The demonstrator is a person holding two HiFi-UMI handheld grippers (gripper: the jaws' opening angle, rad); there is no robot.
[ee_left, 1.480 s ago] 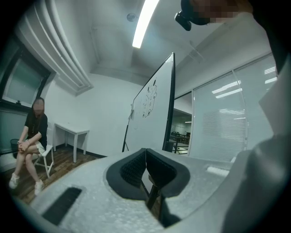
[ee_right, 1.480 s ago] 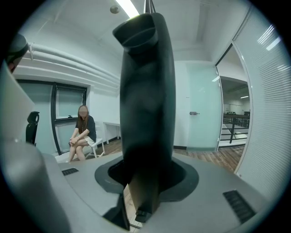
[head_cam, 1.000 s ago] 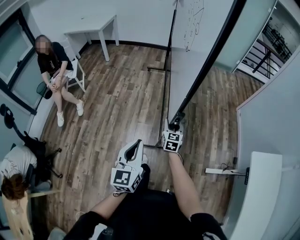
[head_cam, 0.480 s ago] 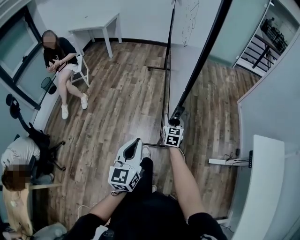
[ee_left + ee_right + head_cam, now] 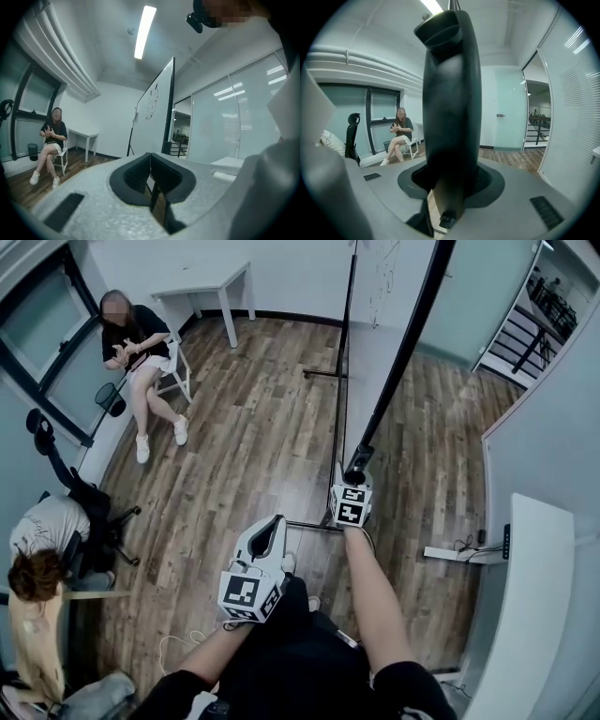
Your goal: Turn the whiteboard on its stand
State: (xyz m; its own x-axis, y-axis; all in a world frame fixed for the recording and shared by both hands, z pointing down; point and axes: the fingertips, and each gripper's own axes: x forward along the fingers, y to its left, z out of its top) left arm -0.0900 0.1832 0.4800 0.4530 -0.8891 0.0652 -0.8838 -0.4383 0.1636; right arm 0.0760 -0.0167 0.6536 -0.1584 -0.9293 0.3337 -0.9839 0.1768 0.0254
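Whiteboard (image 5: 370, 362), one, in right gripper (image 5: 356, 468); left gripper (image 5: 273, 525) closed, empty; two bystanders (image 5: 139, 338), (image 5: 39, 563).

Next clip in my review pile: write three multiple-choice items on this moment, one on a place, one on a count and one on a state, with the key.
1. Where does the white table stand?
A. By the far wall, left of the whiteboard in the head view
B. Under the staircase
C. Beneath the whiteboard

2. How many other people show in the head view?
A. None
B. Two
C. Four

3. What is the right gripper doing?
A. Hanging open and free
B. Clamped on the whiteboard's black frame
C. Holding a chair

Key:
1 A: the table sits at the wall, beyond the seated person.
2 B: one person is seated at upper left, and a second person is at lower left.
3 B: the right gripper view shows its fingers closed on the frame.
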